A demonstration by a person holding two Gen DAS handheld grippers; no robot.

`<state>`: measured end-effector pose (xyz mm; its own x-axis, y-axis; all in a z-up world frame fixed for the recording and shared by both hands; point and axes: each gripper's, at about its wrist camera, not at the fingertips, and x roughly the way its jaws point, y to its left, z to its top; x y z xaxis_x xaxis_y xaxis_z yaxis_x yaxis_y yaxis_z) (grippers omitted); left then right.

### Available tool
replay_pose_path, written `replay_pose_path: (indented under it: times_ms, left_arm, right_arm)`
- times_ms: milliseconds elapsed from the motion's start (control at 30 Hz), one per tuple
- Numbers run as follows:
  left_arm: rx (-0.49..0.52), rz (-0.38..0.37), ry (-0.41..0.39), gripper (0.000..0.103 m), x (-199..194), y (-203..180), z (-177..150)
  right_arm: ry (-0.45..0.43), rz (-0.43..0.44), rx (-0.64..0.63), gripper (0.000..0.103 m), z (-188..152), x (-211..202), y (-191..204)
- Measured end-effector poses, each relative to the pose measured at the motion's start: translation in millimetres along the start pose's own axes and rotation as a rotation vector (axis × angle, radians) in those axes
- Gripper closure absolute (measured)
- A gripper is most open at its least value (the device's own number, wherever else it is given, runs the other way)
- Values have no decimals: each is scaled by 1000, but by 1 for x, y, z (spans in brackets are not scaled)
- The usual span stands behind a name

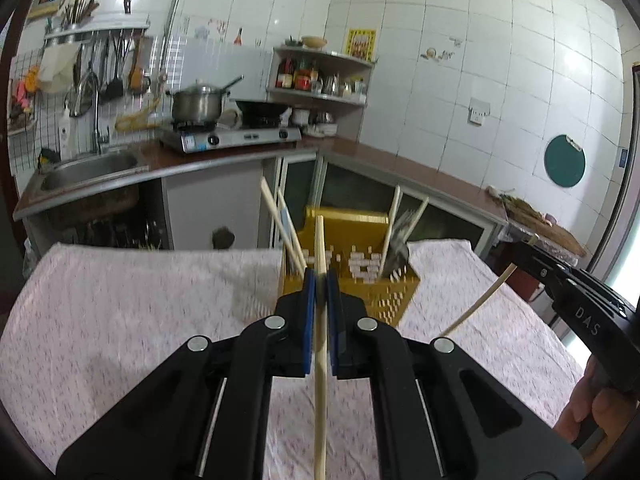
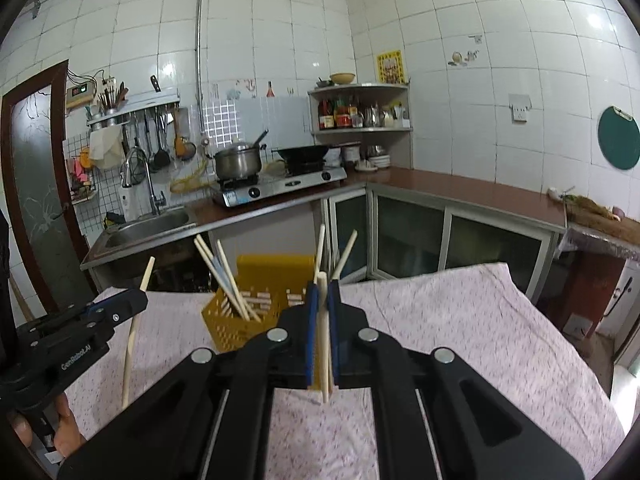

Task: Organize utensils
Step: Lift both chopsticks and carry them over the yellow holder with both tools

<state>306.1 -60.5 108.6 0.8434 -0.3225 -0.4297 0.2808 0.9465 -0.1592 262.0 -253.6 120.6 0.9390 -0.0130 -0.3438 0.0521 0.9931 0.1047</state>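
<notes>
In the left wrist view, the left claw (image 1: pixel 320 280) is clamped on a single pale chopstick (image 1: pixel 320 380) that runs back between its blue pads, tip aimed toward the yellow utensil basket (image 1: pixel 360 300) standing on the cloth-covered bench (image 1: pixel 120 312). The basket already holds several chopsticks and what looks like a fork; motion blur hides its details. The risk I judge here is the long stick pivoting in such a narrow grip, so its tip could catch the basket rim or knock the leaning sticks. The claw points slightly downward, raised above the cloth. At the right edge the right claw (image 1: pixel 524 250) holds its own stick, a hand (image 1: pixel 588 412) gripping its handle. In the right wrist view, the right claw (image 2: pixel 322 292) is closed on what seems a pair of chopsticks (image 2: pixel 324 356), held just before the basket (image 2: pixel 228 320); two loose sticks could scissor apart and one slip. It too tilts gently down, with the left claw (image 2: pixel 136 298) alongside, well clear.
</notes>
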Motion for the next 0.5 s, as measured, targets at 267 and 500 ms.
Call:
replay_pose_path:
  times_ms: [267, 500]
  left_arm:
    - [10, -3, -33, 99, 15, 1, 25]
    - [-1, -29, -48, 98, 18, -1, 35]
  right_arm:
    - [-19, 4, -14, 97, 14, 12, -3]
    - [-25, 13, -20, 97, 25, 14, -2]
